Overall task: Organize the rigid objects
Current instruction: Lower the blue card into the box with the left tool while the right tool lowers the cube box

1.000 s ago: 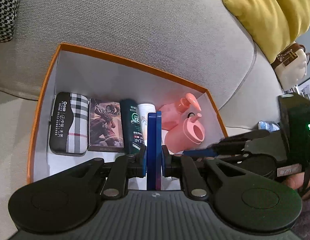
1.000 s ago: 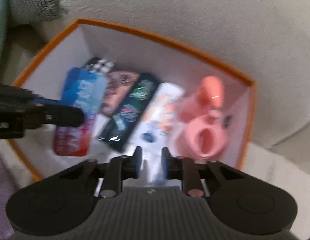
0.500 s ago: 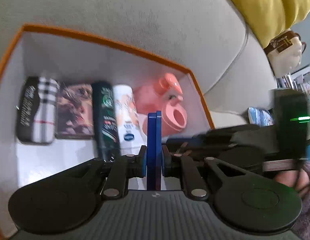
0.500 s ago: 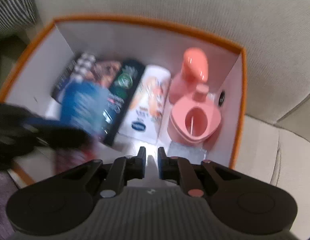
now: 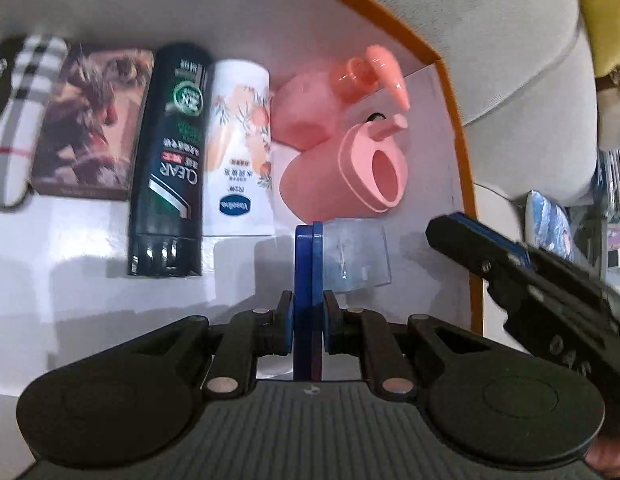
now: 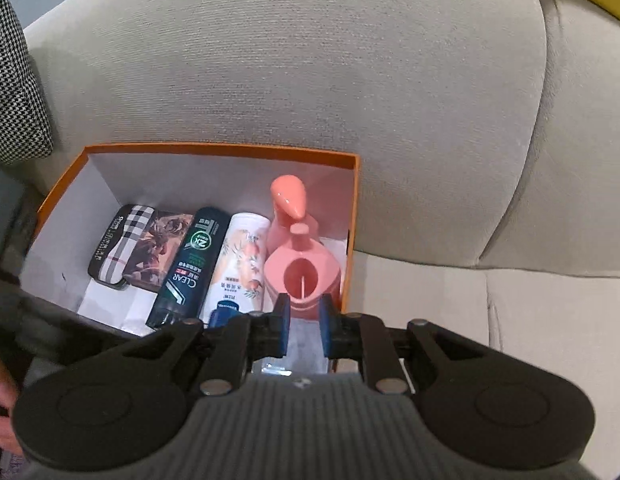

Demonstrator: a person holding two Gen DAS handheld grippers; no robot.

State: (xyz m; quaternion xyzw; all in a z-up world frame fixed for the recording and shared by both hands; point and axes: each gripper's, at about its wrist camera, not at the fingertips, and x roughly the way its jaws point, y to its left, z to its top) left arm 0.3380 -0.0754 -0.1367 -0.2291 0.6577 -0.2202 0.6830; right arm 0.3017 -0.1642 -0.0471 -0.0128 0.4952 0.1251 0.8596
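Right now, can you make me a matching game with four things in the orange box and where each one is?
Things:
1. plaid case
2. dark bottle
3. white bottle
4. pink jug

Places:
A. against the box's right wall
B. between the dark bottle and the pink jug
C. farthest left in the row
D. between the brown picture box and the white bottle

Pairs: 1-C, 2-D, 3-B, 4-A
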